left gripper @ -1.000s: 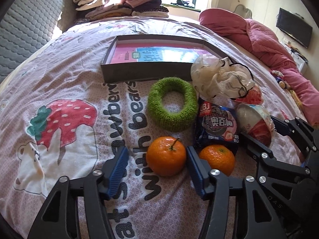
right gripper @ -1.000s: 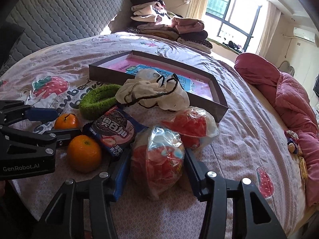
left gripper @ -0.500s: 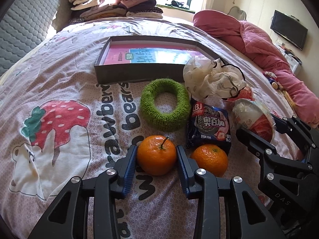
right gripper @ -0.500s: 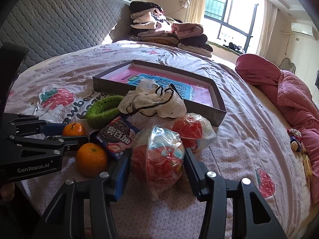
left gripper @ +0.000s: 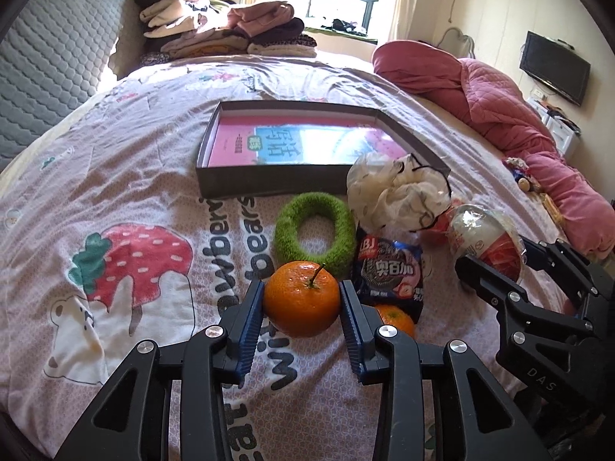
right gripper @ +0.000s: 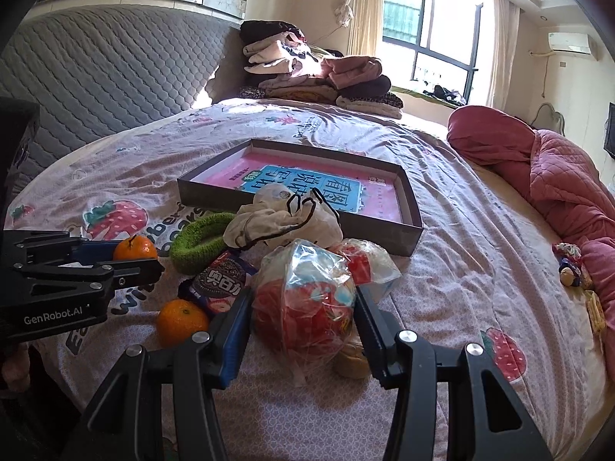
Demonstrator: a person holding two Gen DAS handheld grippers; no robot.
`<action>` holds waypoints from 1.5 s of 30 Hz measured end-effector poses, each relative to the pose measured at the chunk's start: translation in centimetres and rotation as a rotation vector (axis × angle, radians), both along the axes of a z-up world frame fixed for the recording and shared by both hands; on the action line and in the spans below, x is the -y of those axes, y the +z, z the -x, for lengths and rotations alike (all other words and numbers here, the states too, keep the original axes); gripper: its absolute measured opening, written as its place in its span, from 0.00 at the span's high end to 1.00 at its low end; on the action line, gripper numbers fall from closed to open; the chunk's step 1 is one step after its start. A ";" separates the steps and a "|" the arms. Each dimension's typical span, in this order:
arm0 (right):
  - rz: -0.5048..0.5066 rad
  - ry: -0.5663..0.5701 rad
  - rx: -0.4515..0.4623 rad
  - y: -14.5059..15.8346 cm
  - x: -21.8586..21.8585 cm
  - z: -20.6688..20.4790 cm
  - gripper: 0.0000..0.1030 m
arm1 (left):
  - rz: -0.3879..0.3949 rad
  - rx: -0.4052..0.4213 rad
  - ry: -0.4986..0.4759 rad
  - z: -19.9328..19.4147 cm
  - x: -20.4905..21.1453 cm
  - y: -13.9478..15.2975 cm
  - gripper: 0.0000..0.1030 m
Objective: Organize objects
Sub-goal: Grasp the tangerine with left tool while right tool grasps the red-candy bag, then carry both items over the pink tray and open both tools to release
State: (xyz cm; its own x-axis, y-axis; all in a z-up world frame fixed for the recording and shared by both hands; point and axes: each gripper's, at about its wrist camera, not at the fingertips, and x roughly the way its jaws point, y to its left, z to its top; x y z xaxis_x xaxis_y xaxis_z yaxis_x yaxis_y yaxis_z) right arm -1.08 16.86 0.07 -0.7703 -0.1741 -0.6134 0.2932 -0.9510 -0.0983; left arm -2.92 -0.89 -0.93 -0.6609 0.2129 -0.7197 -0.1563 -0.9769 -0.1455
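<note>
Oranges sit on the strawberry-print bedspread (left gripper: pixel 115 176): one orange (left gripper: pixel 301 299) is pinched between the blue pads of the left gripper (left gripper: pixel 301 307), raised above the cloth, while a second orange (right gripper: pixel 182 322) lies beside a cookie packet (left gripper: pixel 392 274). The right gripper (right gripper: pixel 303 307) squeezes a clear-wrapped red snack bag (right gripper: pixel 303 303). Beyond them lie a green fuzzy ring (left gripper: pixel 314 230), a crumpled cream cloth (left gripper: pixel 398 192) and a shallow grey box (left gripper: pixel 230 182) with a pink book inside.
</note>
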 end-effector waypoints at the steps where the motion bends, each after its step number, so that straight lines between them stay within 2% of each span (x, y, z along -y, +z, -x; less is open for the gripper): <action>1: 0.001 0.000 -0.003 0.1 0.0 0.0 0.50 | -0.002 -0.003 -0.001 0.0 -0.1 0.2 0.62; 15: 0.028 -0.019 -0.054 2.5 -1.1 2.1 0.50 | 0.004 -0.035 0.000 2.4 -0.7 2.3 0.62; 30: 0.037 -0.019 -0.087 3.3 -1.7 6.6 0.50 | 0.019 -0.064 0.013 8.0 -0.5 3.6 0.62; 45: 0.009 -0.024 -0.014 2.0 -2.3 12.5 0.50 | 0.058 -0.047 0.042 13.5 0.4 2.6 0.62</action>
